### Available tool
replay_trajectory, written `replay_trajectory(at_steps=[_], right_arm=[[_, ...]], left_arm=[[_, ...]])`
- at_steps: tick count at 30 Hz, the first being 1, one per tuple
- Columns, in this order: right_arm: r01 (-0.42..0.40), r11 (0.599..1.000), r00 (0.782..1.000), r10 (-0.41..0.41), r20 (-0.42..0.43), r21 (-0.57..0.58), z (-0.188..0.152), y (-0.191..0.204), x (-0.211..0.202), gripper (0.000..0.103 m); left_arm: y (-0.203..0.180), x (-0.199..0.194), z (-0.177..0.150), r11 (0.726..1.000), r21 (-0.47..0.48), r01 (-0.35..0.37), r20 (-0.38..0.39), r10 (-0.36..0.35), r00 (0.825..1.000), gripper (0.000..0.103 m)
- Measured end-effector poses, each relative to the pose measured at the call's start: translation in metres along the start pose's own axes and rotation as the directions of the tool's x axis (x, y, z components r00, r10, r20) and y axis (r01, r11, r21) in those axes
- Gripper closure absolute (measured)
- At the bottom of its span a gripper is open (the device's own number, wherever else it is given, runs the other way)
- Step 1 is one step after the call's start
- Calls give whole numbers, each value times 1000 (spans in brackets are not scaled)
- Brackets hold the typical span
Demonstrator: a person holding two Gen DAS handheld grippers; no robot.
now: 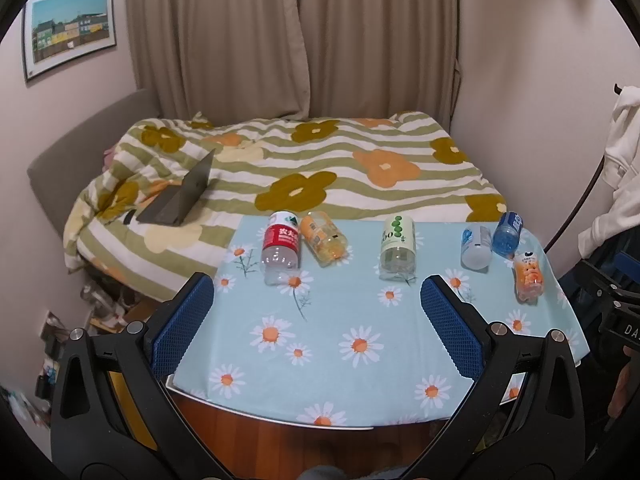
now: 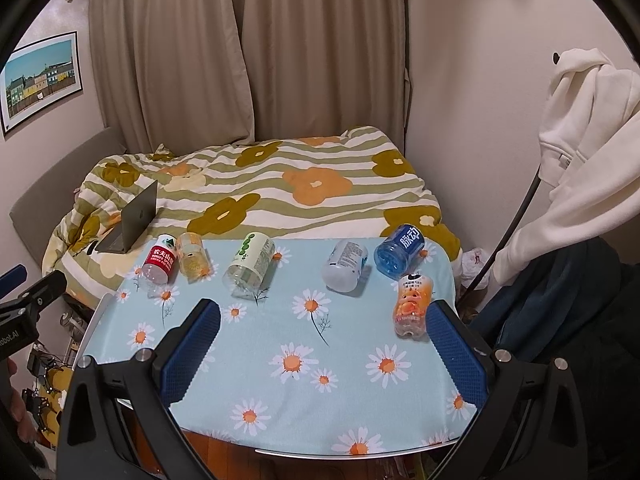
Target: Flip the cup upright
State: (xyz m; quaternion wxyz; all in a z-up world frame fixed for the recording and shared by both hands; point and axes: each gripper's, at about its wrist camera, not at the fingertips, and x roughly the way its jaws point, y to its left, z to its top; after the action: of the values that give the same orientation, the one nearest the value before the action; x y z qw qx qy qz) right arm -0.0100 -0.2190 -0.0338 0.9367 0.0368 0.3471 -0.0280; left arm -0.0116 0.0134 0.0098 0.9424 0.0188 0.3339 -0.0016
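Note:
Several plastic bottles lie on their sides along the far edge of a table with a blue daisy cloth [image 1: 360, 380]: a red-label one [image 1: 281, 252], a yellow one [image 1: 324, 240], a green-label one [image 1: 397, 252], a white one [image 1: 476, 247], a blue one [image 1: 507, 234] and an orange one [image 1: 529, 277]. The same row shows in the right wrist view, from the red-label bottle [image 2: 158, 265] to the orange bottle [image 2: 412, 304]. My left gripper [image 1: 318, 292] is open and empty above the near table. My right gripper [image 2: 324, 318] is open and empty, its right finger beside the orange bottle.
A bed with a striped flower quilt [image 1: 320, 160] lies behind the table, with an open laptop [image 1: 180, 196] on it. A white hoodie [image 2: 588, 132] hangs at the right. Curtains [image 2: 248, 52] cover the back wall. Clutter lies on the floor at the left.

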Motion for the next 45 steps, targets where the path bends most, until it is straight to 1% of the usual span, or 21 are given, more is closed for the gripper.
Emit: replay_trajectory(at_steps=[18, 25, 36, 45], right_arm=[[0, 1000, 1000, 0, 1, 1, 1, 2, 0, 0], [-2, 1000, 1000, 2, 0, 1, 1, 1, 0, 0], [-2, 1000, 1000, 2, 3, 1, 2, -1, -1, 0], [-10, 1000, 1000, 10, -3, -5, 6, -1, -1, 0]], left_arm=[[0, 0, -1, 1000, -4, 0, -1, 0, 1000, 0], [0, -3, -4, 1000, -20, -7, 1, 7, 1000, 0], [4, -3, 0, 1000, -23, -8, 0, 8, 1000, 0], [-7, -7, 11, 998, -48, -30, -16, 29, 999, 0]])
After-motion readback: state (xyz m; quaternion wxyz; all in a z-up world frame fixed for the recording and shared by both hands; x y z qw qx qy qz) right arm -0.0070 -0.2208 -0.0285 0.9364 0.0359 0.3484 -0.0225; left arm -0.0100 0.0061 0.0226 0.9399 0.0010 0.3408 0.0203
